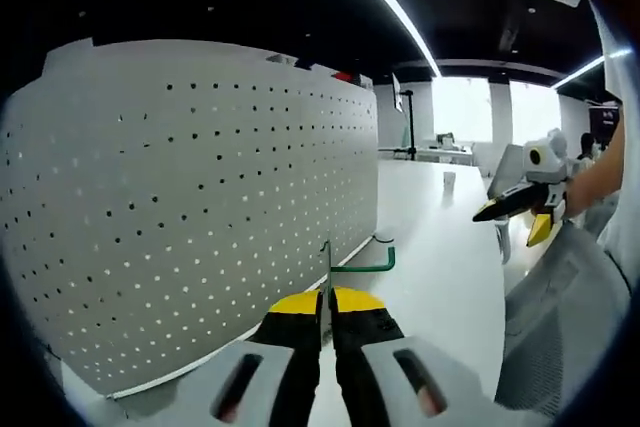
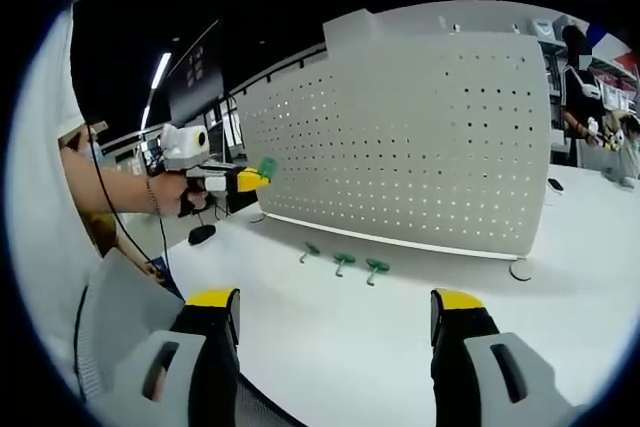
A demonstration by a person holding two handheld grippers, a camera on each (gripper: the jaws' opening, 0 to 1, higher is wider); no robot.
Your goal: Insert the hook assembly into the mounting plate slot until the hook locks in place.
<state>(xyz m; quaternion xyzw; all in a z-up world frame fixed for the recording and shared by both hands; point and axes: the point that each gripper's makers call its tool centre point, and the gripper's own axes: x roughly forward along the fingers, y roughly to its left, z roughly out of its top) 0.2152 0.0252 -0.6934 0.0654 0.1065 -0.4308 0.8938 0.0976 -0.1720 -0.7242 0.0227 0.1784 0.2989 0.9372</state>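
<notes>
My left gripper [image 1: 328, 299] is shut on a green hook [image 1: 362, 266]. The hook's thin metal stem stands up between the yellow-tipped jaws and its green arm points right. The white pegboard mounting plate [image 1: 200, 197] stands upright just to the left of it, a short way off. In the right gripper view the same gripper [image 2: 250, 179] holds the hook [image 2: 267, 167] in the air near the pegboard's [image 2: 420, 137] left end. My right gripper [image 2: 335, 299] is open and holds nothing, low over the white table. It also appears at the right of the left gripper view [image 1: 515, 222].
Three more green hooks [image 2: 343, 262] lie on the white table [image 2: 330, 347] in front of the pegboard. A round foot [image 2: 518, 269] sits at the board's right end. A dark object [image 2: 202, 234] lies left on the table. A person's arm [image 2: 105, 192] holds the left gripper.
</notes>
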